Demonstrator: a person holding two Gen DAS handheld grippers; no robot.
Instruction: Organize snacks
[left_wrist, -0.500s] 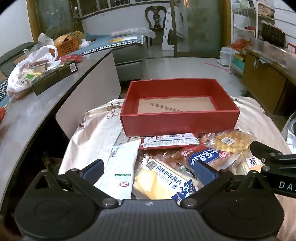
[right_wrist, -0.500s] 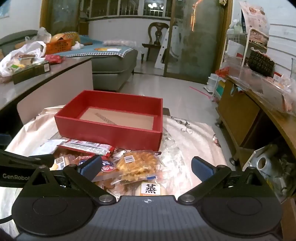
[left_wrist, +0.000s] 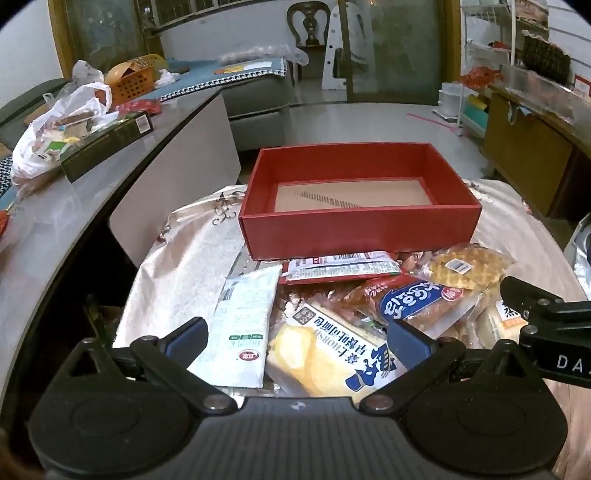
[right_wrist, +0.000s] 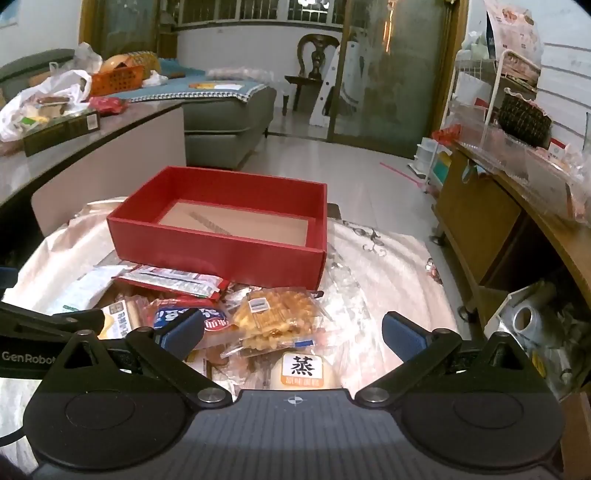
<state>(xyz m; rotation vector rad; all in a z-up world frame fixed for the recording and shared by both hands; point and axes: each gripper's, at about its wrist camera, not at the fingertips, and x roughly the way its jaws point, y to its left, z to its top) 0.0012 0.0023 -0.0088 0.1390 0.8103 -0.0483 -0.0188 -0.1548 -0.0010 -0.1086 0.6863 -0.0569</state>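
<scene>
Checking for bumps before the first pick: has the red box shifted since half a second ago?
No. The red box sits the same against the patterned cloth and snack pile.

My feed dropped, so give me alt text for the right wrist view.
The open right tool hangs, holding nothing, over a heap of wrapped snacks on a pale cloth, a waffle pack between its fingers. An empty red box sits just behind the heap, and the left tool shows at the left edge.
</scene>
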